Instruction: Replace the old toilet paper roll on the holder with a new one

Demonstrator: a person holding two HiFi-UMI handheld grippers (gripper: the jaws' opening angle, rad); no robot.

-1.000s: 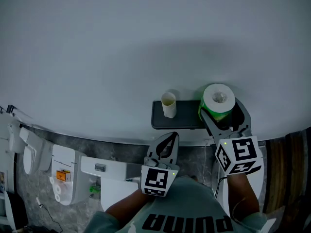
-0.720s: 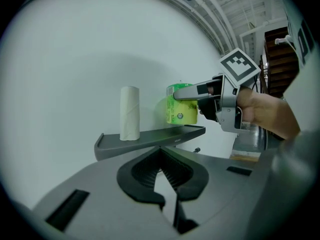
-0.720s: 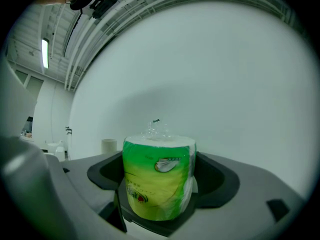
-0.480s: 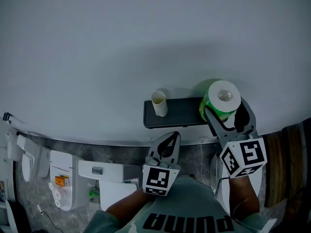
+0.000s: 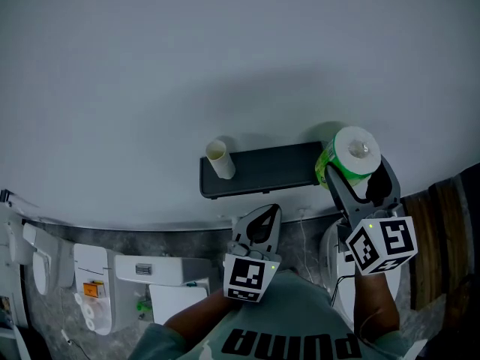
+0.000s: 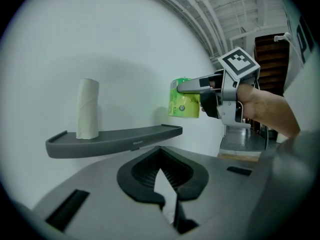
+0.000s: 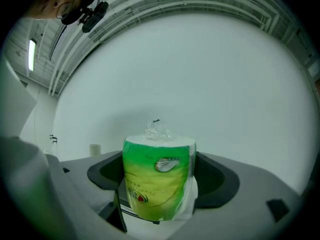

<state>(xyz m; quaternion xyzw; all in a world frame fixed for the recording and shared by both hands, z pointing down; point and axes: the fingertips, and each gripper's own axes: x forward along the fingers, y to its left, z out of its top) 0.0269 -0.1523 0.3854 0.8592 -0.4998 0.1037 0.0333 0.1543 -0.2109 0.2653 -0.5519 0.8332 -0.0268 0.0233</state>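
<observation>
Wall [image 5: 225, 51] filled most of my sight, pale and bare, and fixed to it was the dark holder [image 5: 262, 177], a flat shelf running left to right across my front.

My right claw [image 5: 358, 172] was pinched on the new roll [image 5: 351, 160], one jaw on each side of its green wrapper. The roll stood upright with its twisted plastic top uppermost. It hung just off the holder's right end and clear of the surface (my left claw's camera showed wall between the roll and the shelf lip).

My left claw [image 5: 264, 214] sat lower, below the middle of the holder. Its jaws were pressed together with nothing in them, pointing up toward the wall.

Smallest of all was the old tube [image 5: 218, 158], a bare cardboard core. It stood on end at the holder's far left, well apart from the new roll. It lay up and to the left of my left claw, with its long axis vertical.

I judged that relation to be what the coming move turned on. The left claw was the nearer one and the free one, while the right was loaded and at the opposite end. To take the tube, the left jaws would have to spread and come at its sides level, since a push near the top could tip it over.
</observation>
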